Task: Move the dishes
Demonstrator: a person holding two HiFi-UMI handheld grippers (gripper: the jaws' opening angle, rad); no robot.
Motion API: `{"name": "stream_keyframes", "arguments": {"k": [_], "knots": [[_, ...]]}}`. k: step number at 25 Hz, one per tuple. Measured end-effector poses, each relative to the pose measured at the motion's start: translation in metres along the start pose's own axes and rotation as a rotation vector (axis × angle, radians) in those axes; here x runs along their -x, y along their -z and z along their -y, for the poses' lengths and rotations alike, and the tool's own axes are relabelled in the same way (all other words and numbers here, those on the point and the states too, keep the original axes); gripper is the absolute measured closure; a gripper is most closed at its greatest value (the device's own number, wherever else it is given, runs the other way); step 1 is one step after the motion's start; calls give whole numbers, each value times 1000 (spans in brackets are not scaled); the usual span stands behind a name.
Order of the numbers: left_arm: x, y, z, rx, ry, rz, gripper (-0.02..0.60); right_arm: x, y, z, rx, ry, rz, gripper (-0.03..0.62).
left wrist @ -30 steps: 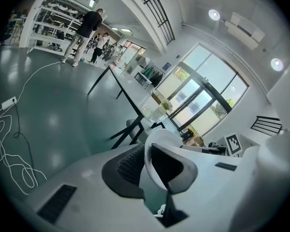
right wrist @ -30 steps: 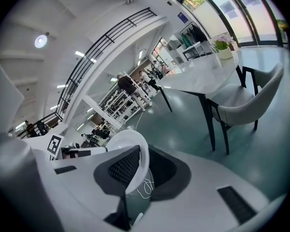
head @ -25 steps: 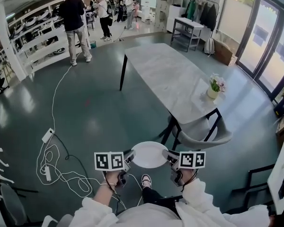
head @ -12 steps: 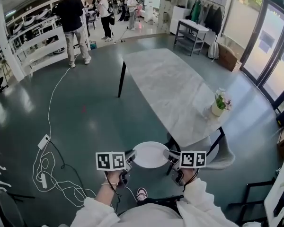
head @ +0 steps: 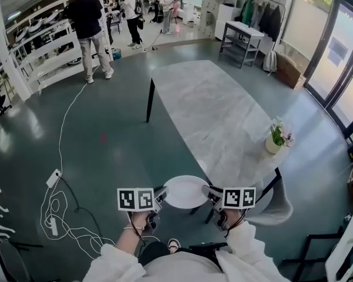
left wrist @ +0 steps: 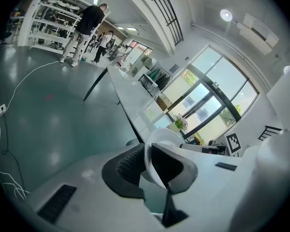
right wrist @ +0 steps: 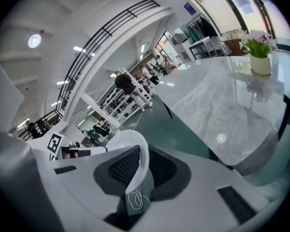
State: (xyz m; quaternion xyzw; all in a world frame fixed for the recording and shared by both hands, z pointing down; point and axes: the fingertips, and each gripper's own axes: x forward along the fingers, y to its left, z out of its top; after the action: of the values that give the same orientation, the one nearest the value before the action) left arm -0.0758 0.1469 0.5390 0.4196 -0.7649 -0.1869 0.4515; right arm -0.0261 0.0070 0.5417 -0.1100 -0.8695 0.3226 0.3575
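Note:
A white plate (head: 186, 191) hangs level in the air in front of my body, held between both grippers. My left gripper (head: 159, 196) is shut on its left rim; the plate's edge (left wrist: 150, 158) shows pinched between the dark pads. My right gripper (head: 210, 194) is shut on the right rim, where the plate (right wrist: 134, 153) stands edge-on between the pads. The plate is over the floor just short of the near end of the long grey marble table (head: 212, 116).
A small pot of flowers (head: 276, 137) stands near the table's right edge. A grey chair (head: 270, 201) is tucked at the table's near end. White cables and a power strip (head: 54, 178) lie on the floor at left. People stand by white racks (head: 44, 49) far back.
The whole view has drifted forward: the table's near end and the flower pot have slid closer and lower. The plate stays held the same way between both grippers.

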Motion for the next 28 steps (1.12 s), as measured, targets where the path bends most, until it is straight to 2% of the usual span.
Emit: {"name": "stream_keyframes", "arguments": {"k": [7,16,22,28], "knots": [[-23,-9,10,-19,5,-52,537,6,-10,20,-51,8,29,487],[-71,-27,19,-103,53,-119,537,9,-25,59,-142,60,100,485],[-104,-71,11,-156,111,-162,537,-10,-63,71,-181,110,178,485],[-127,-135,-5,-209,122,-192,537,-43,-110,71,-218,129,225,485]]}}
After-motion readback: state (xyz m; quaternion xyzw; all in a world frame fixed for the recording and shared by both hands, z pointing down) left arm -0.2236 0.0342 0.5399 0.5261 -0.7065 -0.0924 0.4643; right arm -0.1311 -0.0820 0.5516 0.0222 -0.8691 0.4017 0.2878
